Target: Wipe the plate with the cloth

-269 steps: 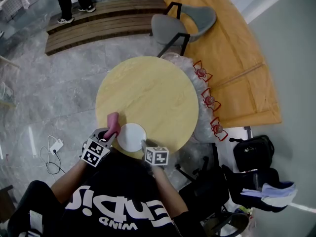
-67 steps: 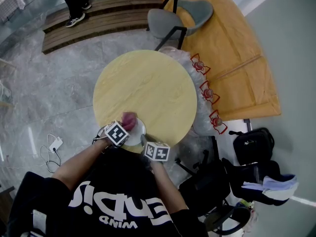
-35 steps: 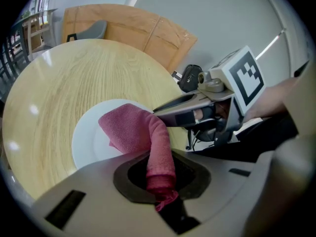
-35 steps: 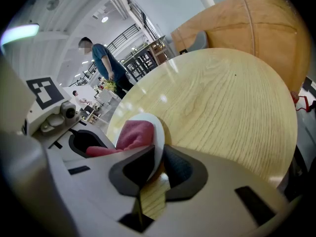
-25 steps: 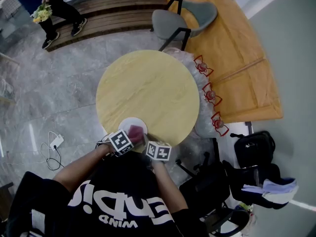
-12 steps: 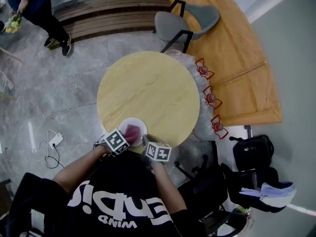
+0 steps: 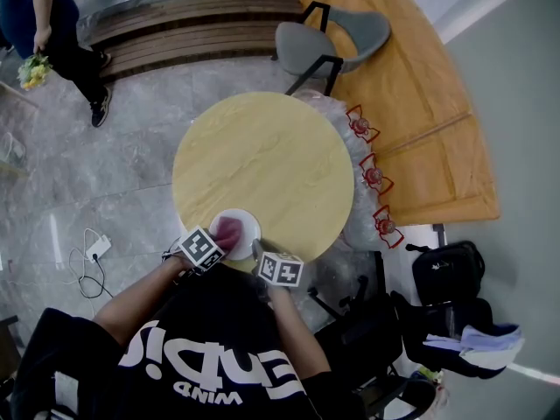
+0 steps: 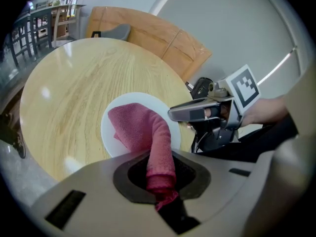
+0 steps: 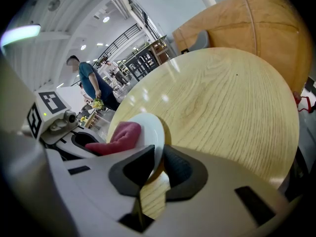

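Note:
A white plate [image 7: 241, 224] [image 8: 116, 127] [image 9: 152, 130] sits at the near edge of the round wooden table [image 7: 271, 156]. A pink cloth [image 7: 227, 232] [image 8: 143, 132] [image 9: 118, 137] lies folded on the plate's face. My left gripper [image 7: 217, 240] [image 8: 160, 181] is shut on the cloth's tail and presses it onto the plate. My right gripper [image 7: 256, 250] [image 9: 157, 163] is shut on the plate's near rim, holding it slightly tilted.
A grey chair [image 7: 328, 38] stands at the table's far side beside a curved wooden counter [image 7: 411, 103]. Plastic bags with red handles [image 7: 372, 175] hang at the table's right. A person [image 7: 44, 33] [image 9: 91, 85] with flowers walks at far left. Black bags [image 7: 446, 274] lie at right.
The left gripper has slid the cloth back and forth across the plate, now slightly left of half a second ago. The right gripper kept its hold. The person at far left walked on.

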The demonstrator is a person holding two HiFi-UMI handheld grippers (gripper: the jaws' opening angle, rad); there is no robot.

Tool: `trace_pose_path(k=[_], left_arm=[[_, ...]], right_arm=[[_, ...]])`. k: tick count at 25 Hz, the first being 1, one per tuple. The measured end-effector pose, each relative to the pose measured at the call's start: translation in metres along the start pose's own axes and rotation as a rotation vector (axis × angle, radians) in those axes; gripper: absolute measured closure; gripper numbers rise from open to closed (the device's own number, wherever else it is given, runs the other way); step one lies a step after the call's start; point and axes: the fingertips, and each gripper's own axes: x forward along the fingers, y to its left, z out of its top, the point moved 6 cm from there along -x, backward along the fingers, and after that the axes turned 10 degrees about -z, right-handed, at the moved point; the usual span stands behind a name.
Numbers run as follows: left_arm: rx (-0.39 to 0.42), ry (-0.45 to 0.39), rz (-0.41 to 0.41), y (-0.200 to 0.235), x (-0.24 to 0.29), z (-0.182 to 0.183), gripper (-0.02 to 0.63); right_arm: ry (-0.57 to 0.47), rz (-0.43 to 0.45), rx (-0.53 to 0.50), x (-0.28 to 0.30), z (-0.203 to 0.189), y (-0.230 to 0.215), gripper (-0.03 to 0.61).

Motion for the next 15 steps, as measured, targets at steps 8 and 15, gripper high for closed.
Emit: trace_pose_path(k=[8, 15], left_arm=[[-0.019, -0.034, 0.03, 0.006, -0.008, 0.001, 0.561], [-0.034, -0.056, 0.061, 0.01, -0.013, 0.002, 0.561]], right_arm=[[0.008, 0.008, -0.008, 0.0, 0.0, 0.0, 0.502], [0.013, 0.026, -0.015, -0.001, 0.0, -0.002, 0.502]])
